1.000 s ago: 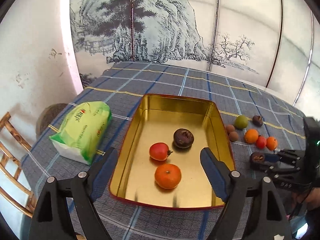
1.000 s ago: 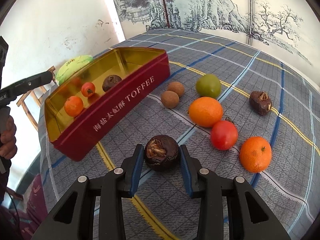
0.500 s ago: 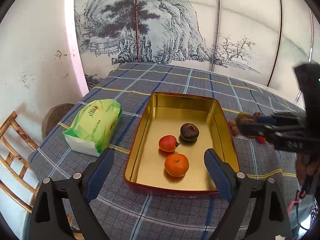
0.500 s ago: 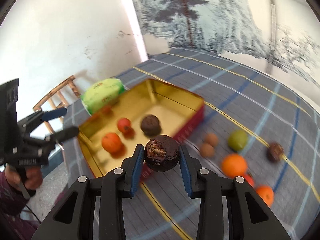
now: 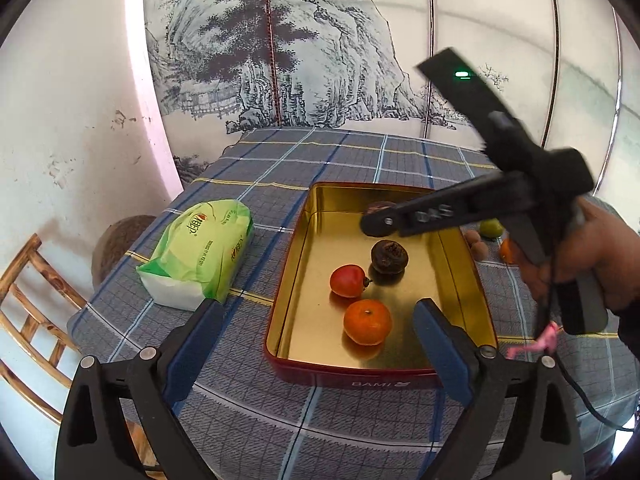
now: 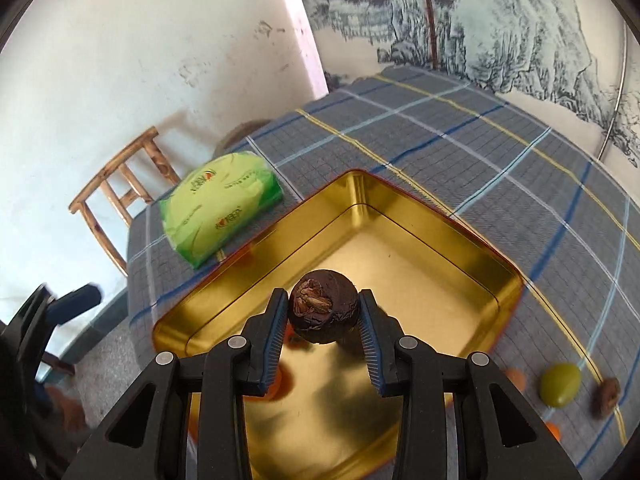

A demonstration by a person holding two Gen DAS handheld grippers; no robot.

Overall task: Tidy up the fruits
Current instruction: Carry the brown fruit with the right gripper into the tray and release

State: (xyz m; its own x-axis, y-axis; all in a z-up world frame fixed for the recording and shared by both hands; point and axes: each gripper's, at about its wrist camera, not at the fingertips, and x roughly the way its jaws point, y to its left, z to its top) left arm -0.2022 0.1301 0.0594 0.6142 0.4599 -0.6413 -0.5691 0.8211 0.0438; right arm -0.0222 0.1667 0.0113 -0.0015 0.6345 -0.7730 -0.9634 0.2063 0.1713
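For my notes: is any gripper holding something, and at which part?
The right gripper holds a dark brown fruit by its two sides. The left gripper is open and holds nothing.

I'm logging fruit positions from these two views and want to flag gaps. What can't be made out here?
- Right wrist view: the fruit already in the tin sit behind the right gripper and the dark fruit it holds; only blurred orange patches show.
- Left wrist view: the held fruit is mostly behind the gripper's finger.
- Left wrist view: loose fruit beside the tin is mostly blocked by the hand.
- Right wrist view: bottom-right fruit is blurred and partly cut off by the gripper.
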